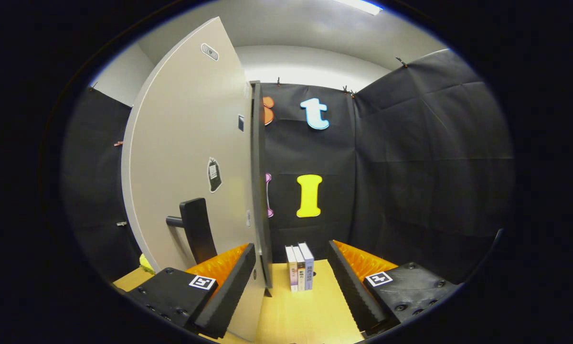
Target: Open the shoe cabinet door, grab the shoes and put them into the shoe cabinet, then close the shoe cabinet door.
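The cabinet door (186, 157) stands ajar, its free edge turned toward us, a black handle (198, 229) low on its face. The tool (291, 286) has its fingers spread wide apart, gripping nothing; the left finger (229, 291) sits right at the door's bottom edge. Right of the door, three books (300, 266) stand upright on the table (305, 315).

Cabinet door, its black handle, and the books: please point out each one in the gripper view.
Cabinet door (181, 157): gripper view, its pale flat face.
Black handle (198, 229): gripper view, middle of the upright bar.
Books (300, 267): gripper view, the middle spine, beyond the open gripper (291, 291).
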`<state>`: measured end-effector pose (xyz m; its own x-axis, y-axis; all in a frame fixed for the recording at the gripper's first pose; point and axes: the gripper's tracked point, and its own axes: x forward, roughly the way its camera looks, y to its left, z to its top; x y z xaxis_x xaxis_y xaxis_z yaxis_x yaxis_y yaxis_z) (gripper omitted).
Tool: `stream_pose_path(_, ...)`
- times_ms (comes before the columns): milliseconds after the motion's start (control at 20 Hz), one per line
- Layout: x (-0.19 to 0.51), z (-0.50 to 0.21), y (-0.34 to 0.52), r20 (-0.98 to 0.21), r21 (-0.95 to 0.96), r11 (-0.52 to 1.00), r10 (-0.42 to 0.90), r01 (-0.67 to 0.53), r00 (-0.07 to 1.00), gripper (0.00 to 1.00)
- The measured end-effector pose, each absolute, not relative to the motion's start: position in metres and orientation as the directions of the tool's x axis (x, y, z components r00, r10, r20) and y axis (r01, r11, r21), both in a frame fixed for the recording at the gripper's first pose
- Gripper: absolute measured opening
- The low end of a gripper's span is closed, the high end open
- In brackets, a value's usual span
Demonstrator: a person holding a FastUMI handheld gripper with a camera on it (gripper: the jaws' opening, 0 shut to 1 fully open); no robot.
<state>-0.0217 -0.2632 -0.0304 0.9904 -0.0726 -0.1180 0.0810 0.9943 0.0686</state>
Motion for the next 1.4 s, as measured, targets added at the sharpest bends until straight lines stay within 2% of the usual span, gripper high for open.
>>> stream_pose_path(400,0.005,-0.031,-0.141,-0.128,0.053,0.999,0.008,-0.001,0.992,0.98)
stream_pose_path(600,0.042,-0.037,-0.074,-0.140,0.063,0.998,0.034,-0.025,0.990,0.98)
stream_pose_path(850,0.113,-0.036,0.006,-0.122,-0.020,0.999,0.031,-0.034,0.992,0.97)
stream_pose_path(1150,0.122,-0.028,0.008,-0.091,-0.011,0.999,-0.046,0.045,0.995,0.96)
stream_pose_path(1400,0.116,-0.046,0.003,-0.128,-0.023,0.999,-0.040,0.037,0.991,0.98)
